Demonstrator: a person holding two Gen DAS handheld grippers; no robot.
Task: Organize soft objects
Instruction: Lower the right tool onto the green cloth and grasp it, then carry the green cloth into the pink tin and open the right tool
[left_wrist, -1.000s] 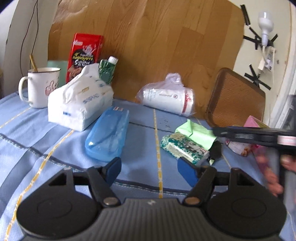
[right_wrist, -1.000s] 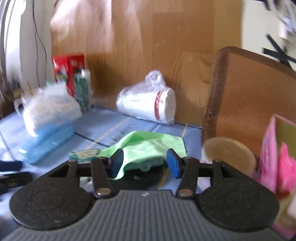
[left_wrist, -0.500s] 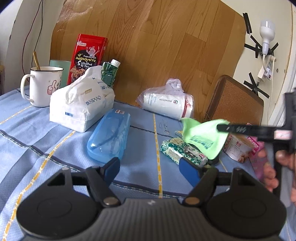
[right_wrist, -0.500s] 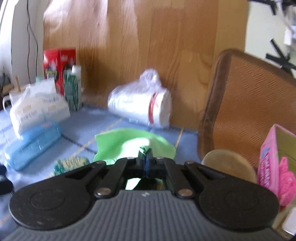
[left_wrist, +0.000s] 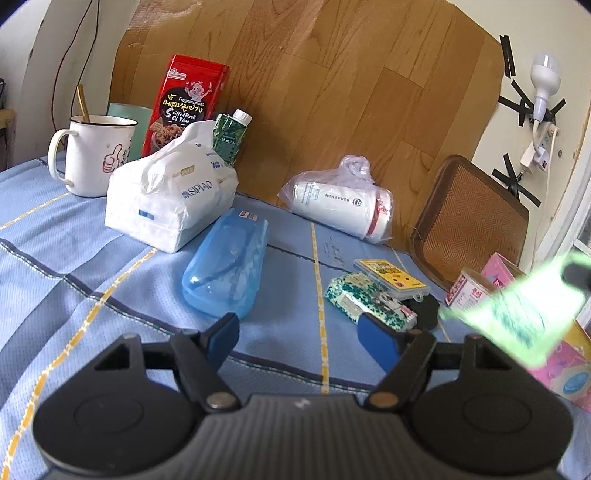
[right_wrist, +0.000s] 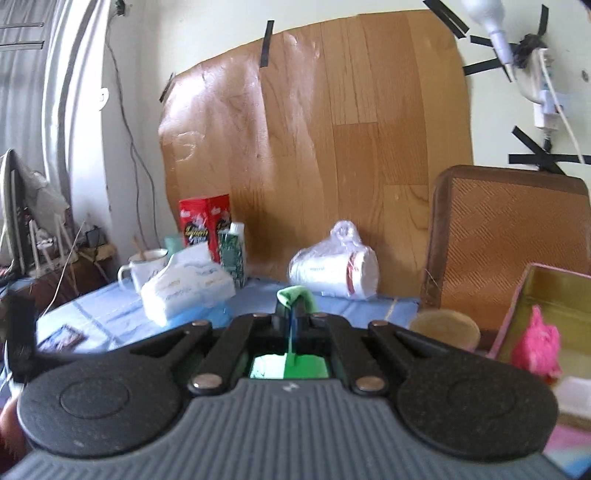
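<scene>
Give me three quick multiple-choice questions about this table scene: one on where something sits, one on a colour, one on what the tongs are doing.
1. Where does the blue case lie?
A. inside the mug
B. on the tablecloth beside the white tissue pack
C. on the chair

2. What colour is the cloth in the right tongs?
A. green
B. red
C. black

3. How are the left tongs?
A. shut on the case
B. shut on the cloth
C. open, holding nothing

Answers: B, the case rests next to the pack; A, green fabric shows between the shut fingers; C, the blue pads stand apart over bare tablecloth.

Bright daylight – fisheye-bent edges, green cloth (left_wrist: 517, 314) motion-blurred.
</scene>
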